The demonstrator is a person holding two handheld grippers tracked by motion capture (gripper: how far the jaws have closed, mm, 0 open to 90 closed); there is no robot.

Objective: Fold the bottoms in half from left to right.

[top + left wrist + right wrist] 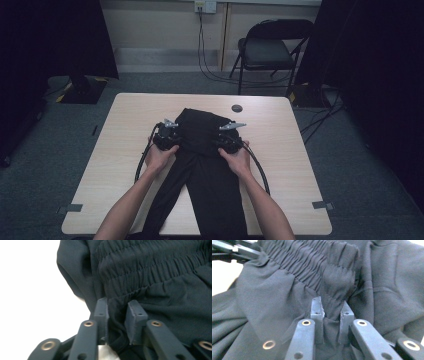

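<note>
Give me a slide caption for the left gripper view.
Left hand-held gripper pinching black trousers just below the elastic waistband, over a pale table.

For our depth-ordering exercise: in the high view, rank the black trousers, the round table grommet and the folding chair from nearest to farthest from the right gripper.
1. black trousers, gripped by the right gripper.
2. round grommet, on the table beyond it.
3. folding chair, on the floor behind the table.

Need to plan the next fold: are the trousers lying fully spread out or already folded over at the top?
Folded over: the trousers have their waistband doubled back onto the legs, which run flat toward the near edge.
</note>
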